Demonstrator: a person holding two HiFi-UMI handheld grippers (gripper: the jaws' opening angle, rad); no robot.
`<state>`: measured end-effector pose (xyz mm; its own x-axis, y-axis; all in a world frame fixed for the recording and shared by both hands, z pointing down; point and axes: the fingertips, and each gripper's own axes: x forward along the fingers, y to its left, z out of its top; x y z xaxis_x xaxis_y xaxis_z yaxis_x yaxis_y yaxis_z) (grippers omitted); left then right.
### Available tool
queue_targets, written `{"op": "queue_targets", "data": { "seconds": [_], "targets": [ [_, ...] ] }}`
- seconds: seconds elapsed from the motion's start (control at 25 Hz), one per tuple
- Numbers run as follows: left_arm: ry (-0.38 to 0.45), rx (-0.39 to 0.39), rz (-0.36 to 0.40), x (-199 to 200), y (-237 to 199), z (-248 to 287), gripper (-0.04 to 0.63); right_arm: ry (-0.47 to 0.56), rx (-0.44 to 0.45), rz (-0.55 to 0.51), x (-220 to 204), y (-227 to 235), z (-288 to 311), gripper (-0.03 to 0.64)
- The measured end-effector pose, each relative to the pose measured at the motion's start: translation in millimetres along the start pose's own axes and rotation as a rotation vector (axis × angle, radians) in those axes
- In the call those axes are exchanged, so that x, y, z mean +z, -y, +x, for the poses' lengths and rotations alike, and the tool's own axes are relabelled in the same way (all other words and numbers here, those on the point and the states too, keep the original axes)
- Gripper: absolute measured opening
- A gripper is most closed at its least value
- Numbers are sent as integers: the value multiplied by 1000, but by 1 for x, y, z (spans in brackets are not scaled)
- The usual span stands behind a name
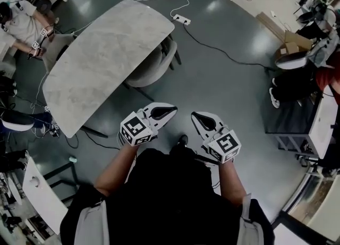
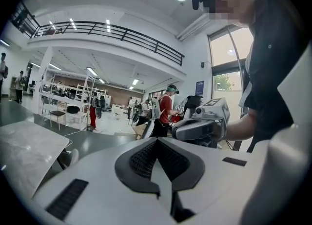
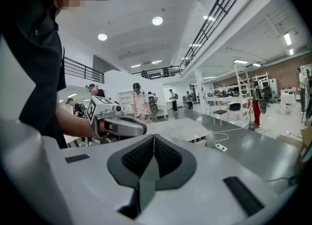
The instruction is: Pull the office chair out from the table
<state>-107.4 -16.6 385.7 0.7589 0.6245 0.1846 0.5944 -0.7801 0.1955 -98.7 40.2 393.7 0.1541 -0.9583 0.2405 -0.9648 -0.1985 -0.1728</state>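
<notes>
Under the table [image 1: 101, 63] edge: chair [image 1: 153, 70], tucked in. Beside the table, not touching: left gripper [image 1: 171, 110], right gripper [image 1: 195, 116], both closed, empty. We risk shoving the chair deeper if jaws arrive closed.

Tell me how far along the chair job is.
Done: nothing; the office chair sits tucked under the table. In hand: nothing; the left gripper and right gripper are short of the chair, jaws together and empty. Left: reach the chair, grip it, pull it clear.
</notes>
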Motion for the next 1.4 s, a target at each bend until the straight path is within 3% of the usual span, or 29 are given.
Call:
{"op": "queue_targets", "data": {
  "seconds": [0.2,0.68,1.04,1.4],
  "targets": [
    [-8,45,-16,-3,-15,26,12,-16,36,-1,-9,36,3,18],
    [-5,39,-42,-8,-58,76,12,-59,58,-15,-12,88,28,18],
    [20,108,-54,8,-142,93,12,-110,55,-60,15,152,73,18],
    [47,159,-49,31,-224,102,12,-114,113,-114,48,200,154,18]
  ]
}}
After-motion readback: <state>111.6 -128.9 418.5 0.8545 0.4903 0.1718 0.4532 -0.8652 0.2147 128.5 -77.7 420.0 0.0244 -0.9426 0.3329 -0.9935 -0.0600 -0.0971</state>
